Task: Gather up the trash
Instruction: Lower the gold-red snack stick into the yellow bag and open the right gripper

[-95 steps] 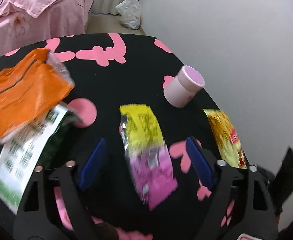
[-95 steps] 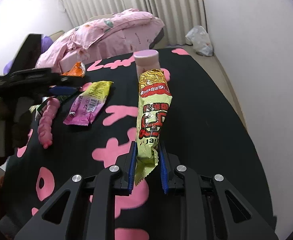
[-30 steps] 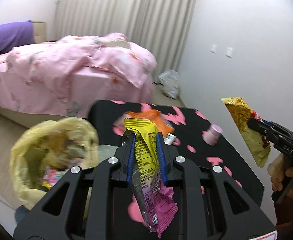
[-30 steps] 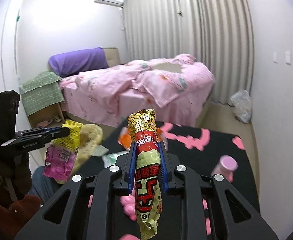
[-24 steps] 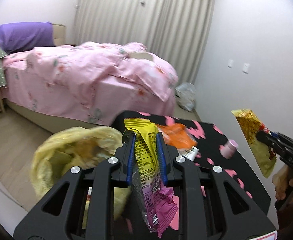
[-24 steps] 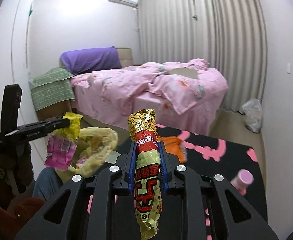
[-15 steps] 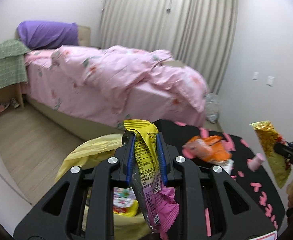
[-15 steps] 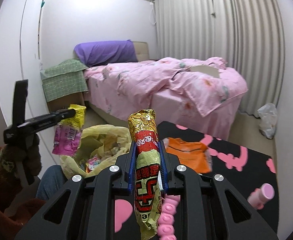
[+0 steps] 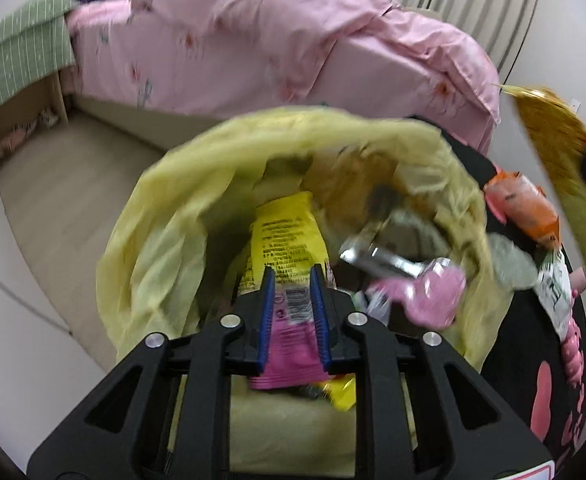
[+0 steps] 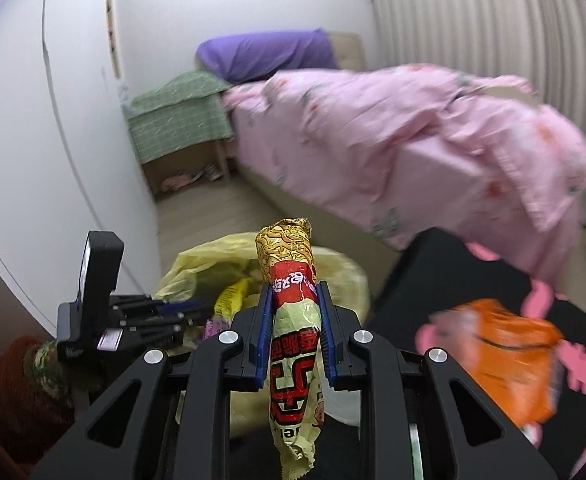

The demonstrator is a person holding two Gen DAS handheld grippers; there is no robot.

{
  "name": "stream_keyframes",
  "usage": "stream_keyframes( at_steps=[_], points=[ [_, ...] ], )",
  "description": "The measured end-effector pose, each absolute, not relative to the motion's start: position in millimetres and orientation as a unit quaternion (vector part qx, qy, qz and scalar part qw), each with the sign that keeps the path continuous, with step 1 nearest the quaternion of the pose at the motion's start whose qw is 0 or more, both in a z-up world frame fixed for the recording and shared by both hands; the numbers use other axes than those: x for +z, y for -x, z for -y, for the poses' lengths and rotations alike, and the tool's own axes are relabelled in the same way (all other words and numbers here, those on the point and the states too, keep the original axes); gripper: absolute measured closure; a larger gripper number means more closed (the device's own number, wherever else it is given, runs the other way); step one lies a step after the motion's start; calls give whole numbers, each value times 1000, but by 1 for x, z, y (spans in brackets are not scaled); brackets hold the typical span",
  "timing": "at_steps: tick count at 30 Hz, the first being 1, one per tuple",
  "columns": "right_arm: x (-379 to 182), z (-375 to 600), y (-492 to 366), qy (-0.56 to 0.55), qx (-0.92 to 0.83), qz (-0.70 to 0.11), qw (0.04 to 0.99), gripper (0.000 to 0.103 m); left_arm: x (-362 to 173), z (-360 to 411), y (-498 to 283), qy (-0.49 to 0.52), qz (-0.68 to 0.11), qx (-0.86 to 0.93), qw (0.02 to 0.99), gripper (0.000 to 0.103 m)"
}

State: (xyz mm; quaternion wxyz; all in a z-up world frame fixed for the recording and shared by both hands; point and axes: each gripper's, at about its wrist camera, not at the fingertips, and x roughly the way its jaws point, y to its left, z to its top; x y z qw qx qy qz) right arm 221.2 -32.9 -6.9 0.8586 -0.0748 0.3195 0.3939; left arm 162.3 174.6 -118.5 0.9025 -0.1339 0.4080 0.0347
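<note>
Two wrappers in our grip: our left gripper [image 9: 291, 280] is clenched on the yellow-and-pink plastic snack wrapper [image 9: 289, 248], low centre of the left view, over the open mouth of the crinkled yellow plastic trash bag [image 9: 165, 216]; our right gripper [image 10: 293, 304] clamps the red-and-yellow noodle packet [image 10: 293, 320], the bag behind it at centre

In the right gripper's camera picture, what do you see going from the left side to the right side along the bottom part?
left gripper → yellow and pink wrapper → gold and red wrapper held in the right gripper → orange wrapper
</note>
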Motion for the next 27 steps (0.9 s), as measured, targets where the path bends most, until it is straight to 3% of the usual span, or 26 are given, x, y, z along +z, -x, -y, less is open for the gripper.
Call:
stream_keyframes(
  at_steps=[8, 16, 20, 22, 27],
  points=[
    [-68, -41, -256, 85, 429, -419, 796, 82, -117, -199, -139, 170, -396, 43, 901, 88],
    [-86, -75, -273, 91, 408, -444, 793, 81, -109, -205, -137, 175, -384, 46, 906, 88],
    [-86, -73, -274, 84, 407, -446, 793, 66, -102, -208, -136, 180, -375, 48, 908, 88],
    [-84, -66, -270, 86, 408, -438, 797, 64, -95, -212, -131, 185, -363, 54, 912, 87],
    [-76, -44, -258, 89, 400, -428, 805, 64, -79, -214, -126, 188, -343, 68, 918, 74]
  ],
)
